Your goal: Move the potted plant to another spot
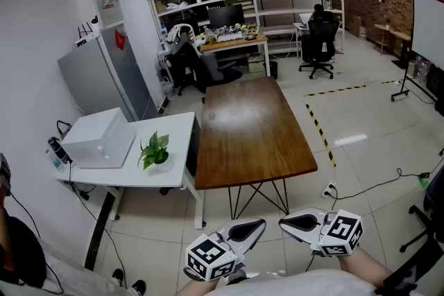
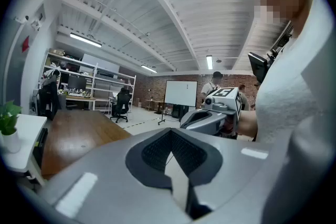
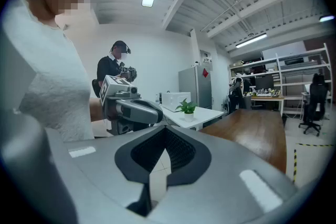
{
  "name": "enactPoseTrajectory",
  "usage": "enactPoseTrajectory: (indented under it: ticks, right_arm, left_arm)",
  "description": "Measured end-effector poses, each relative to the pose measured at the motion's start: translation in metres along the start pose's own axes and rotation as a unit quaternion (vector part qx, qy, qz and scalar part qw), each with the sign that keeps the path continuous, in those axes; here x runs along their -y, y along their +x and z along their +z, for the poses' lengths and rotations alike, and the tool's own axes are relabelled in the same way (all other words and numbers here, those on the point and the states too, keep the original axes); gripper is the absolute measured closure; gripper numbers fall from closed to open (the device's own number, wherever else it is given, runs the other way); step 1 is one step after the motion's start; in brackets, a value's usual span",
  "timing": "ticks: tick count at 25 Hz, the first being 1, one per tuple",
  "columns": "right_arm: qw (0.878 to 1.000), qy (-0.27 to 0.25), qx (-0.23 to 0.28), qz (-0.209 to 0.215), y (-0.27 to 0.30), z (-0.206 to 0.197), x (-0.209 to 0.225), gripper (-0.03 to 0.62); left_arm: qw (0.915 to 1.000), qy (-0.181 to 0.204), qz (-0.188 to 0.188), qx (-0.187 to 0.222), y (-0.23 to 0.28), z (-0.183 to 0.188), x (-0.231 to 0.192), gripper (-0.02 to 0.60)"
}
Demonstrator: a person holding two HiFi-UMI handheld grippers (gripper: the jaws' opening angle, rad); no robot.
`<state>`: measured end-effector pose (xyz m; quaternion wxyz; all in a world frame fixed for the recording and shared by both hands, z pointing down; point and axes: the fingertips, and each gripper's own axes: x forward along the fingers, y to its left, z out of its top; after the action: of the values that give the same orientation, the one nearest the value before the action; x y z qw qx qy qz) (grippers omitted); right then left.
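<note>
The potted plant (image 1: pixel 155 151), green leaves in a small white pot, stands on the white table (image 1: pixel 135 173) near its right edge. It also shows far left in the left gripper view (image 2: pixel 8 123) and mid-distance in the right gripper view (image 3: pixel 187 108). Both grippers are held low, close to the person's body and far from the plant. The left gripper (image 1: pixel 258 224) (image 2: pixel 169 131) is shut and empty, its tip pointing right. Facing it, the right gripper (image 1: pixel 283 222) (image 3: pixel 165 128) is also shut and empty. Each gripper appears in the other's view: the right gripper (image 2: pixel 207 117), the left gripper (image 3: pixel 137 111).
A white box-shaped machine (image 1: pixel 100 137) sits on the white table left of the plant. A long brown wooden table (image 1: pixel 246 128) adjoins it on the right. A grey cabinet (image 1: pixel 97 76), office chairs (image 1: pixel 319 38), shelving and a whiteboard (image 1: pixel 428 28) ring the room. Another person (image 3: pixel 116 68) stands behind.
</note>
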<state>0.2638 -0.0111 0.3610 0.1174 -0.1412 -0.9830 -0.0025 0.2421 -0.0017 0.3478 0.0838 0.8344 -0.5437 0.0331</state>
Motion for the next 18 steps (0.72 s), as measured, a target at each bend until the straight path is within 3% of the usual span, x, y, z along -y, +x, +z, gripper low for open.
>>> enactPoseTrajectory:
  ticks: [11, 18]
  right_arm:
    - [1.000, -0.019, -0.002, 0.000, 0.036, 0.009, 0.021, 0.588]
    - [1.000, -0.025, 0.005, -0.003, 0.095, 0.019, 0.054, 0.588]
  left_arm:
    - [0.9999, -0.001, 0.005, 0.010, -0.010, -0.005, -0.045, 0.592]
    - [0.9997, -0.014, 0.020, 0.009, -0.028, -0.011, -0.114, 0.592]
